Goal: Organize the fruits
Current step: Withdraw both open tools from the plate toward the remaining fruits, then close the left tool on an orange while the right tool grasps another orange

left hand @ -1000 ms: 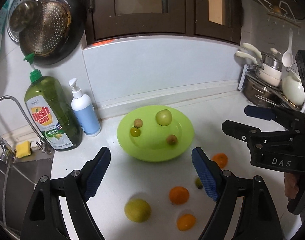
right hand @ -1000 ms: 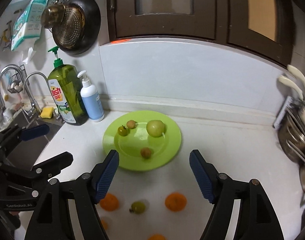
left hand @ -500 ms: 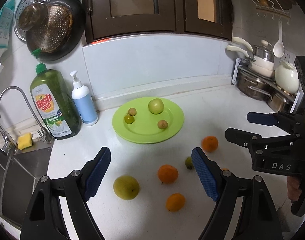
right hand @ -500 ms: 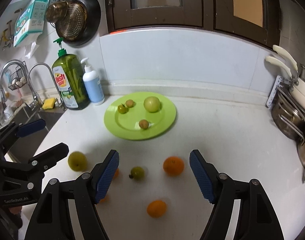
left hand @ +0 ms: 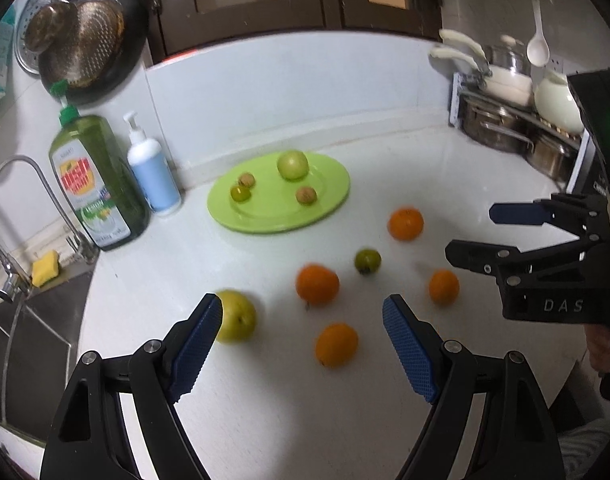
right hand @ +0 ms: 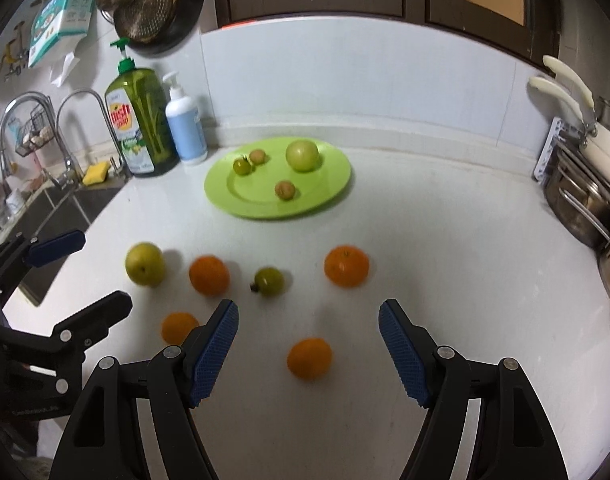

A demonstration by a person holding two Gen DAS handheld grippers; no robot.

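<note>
A green plate [left hand: 265,216] [right hand: 245,196] at the back of the white counter holds a green apple [left hand: 292,165] [right hand: 301,155], a small green fruit [left hand: 240,193] and two small brown fruits. Loose on the counter lie several oranges [left hand: 317,284] [right hand: 347,266], a yellow-green apple [left hand: 239,316] [right hand: 144,264] and a small green fruit [left hand: 367,261] [right hand: 268,281]. My left gripper [left hand: 303,332] is open and empty above the loose fruit. My right gripper [right hand: 308,332] is open and empty, with an orange [right hand: 309,358] between its fingers below.
A green dish soap bottle [left hand: 93,184] [right hand: 139,116] and a white-blue pump bottle [left hand: 153,172] [right hand: 185,124] stand left of the plate. The sink [left hand: 21,320] and tap are at the left edge. Pots on a rack [left hand: 505,120] [right hand: 585,168] fill the right side.
Both grippers have pulled back from the plate and risen; the loose oranges and apple now lie in full view in front of them. Both stay open. No fruit has moved.
</note>
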